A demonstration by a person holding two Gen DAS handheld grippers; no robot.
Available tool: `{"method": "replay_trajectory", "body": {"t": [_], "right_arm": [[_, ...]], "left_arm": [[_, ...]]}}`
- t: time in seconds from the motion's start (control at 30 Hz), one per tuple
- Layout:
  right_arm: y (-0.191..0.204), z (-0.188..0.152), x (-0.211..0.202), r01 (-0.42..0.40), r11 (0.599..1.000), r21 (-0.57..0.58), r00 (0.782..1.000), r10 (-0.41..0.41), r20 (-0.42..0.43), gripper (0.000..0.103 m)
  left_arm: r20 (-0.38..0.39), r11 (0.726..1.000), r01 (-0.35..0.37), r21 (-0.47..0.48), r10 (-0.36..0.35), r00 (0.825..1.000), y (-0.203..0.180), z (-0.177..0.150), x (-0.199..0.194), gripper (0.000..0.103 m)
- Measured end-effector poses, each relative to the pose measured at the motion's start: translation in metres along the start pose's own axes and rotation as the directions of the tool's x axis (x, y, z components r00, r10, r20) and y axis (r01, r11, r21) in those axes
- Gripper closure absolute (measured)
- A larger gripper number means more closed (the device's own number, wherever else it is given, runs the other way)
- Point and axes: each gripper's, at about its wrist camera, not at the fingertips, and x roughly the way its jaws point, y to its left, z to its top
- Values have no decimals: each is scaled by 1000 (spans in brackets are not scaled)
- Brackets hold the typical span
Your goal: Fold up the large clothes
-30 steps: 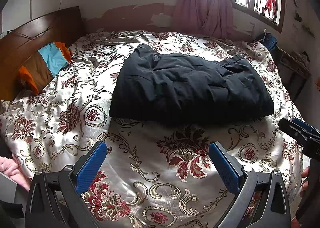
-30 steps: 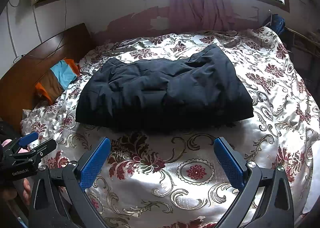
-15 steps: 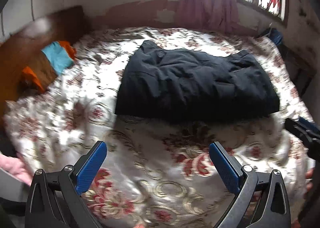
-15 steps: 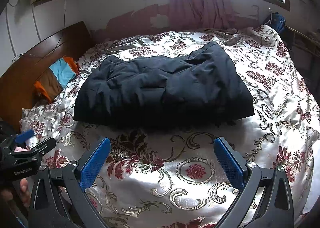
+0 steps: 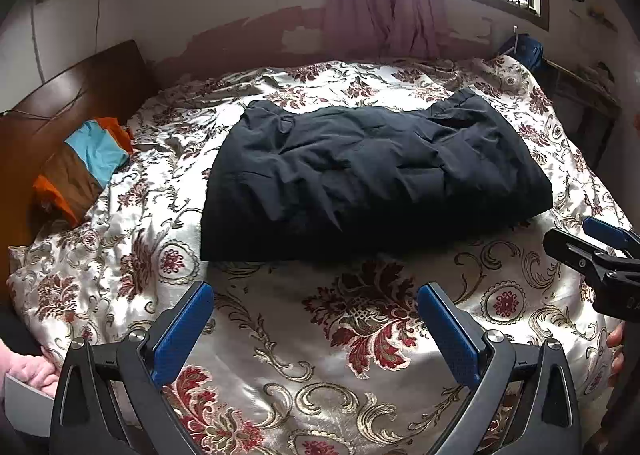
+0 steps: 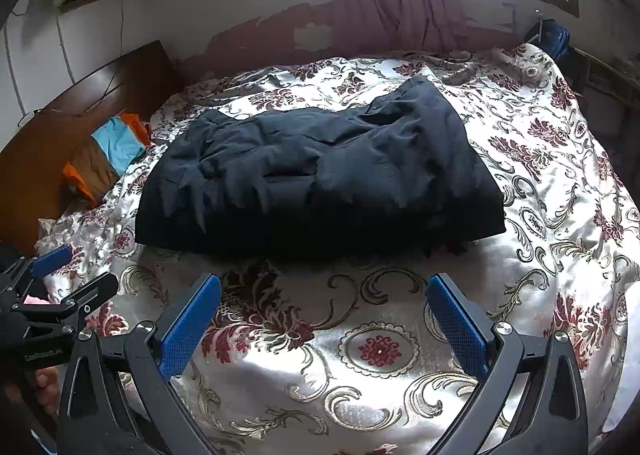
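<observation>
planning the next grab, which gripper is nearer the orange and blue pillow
Left. The left gripper hovers open at the bed's near edge on the pillow side; the right gripper, also open, sits farther along.

The left wrist view has swung rightward and steadied after a blurred half-second, so the folded dark navy padded garment (image 5: 372,175) now sits more centred (it lies as before), and the orange-and-blue bundle (image 5: 86,159) appears farther in.

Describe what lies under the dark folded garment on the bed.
The dark garment rests on the floral bedspread, which shows all around it. Anything beneath the garment itself is covered.
</observation>
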Motion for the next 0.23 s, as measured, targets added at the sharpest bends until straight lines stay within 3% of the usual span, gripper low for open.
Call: {"method": "replay_trajectory", "body": {"t": [0.23], "right_arm": [[-14, 7, 15, 4, 1000, 10, 1000, -3, -16, 2]], "left_arm": [[-25, 1000, -3, -15, 3, 1000, -7, 9, 18, 0]]}}
